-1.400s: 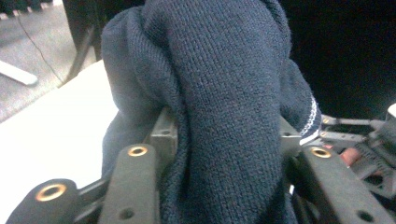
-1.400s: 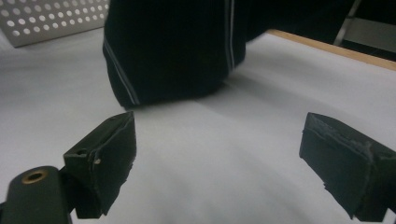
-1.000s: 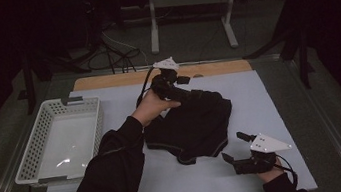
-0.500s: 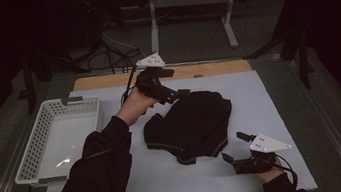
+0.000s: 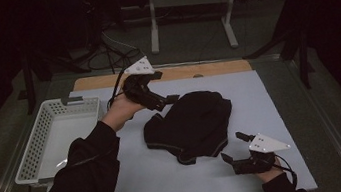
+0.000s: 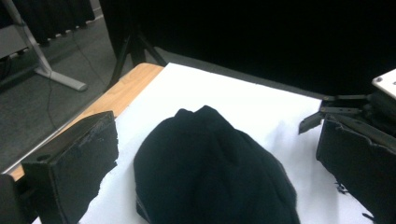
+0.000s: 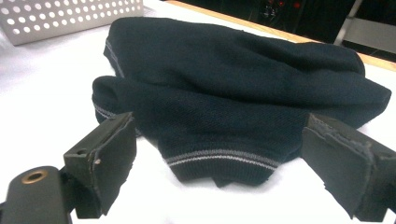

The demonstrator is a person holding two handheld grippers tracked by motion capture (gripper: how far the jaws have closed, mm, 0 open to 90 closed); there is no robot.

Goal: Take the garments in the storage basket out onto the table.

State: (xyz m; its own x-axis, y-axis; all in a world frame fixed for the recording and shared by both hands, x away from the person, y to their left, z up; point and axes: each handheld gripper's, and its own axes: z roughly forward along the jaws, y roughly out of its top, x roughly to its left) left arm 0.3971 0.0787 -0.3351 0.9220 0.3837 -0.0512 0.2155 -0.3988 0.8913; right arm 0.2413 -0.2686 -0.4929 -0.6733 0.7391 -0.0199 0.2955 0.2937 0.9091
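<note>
Two grippers gape with nothing held: the left gripper (image 5: 171, 98) hangs above centre of the high view, the right gripper (image 5: 234, 147) lower right. Between them the garment (image 5: 192, 123) lies crumpled on the white sheet (image 5: 146, 190), basket (image 5: 30, 156) at left

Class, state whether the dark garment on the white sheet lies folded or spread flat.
Folded, loosely: the dark garment lies doubled over itself in a rumpled heap, its striped hem tucked under the upper layer.

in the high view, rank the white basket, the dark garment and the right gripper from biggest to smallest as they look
1. white basket and dark garment: they look much alike in spread, so no firm ranking between them.
2. right gripper: clearly the smallest, though it sits nearest the camera.
</note>
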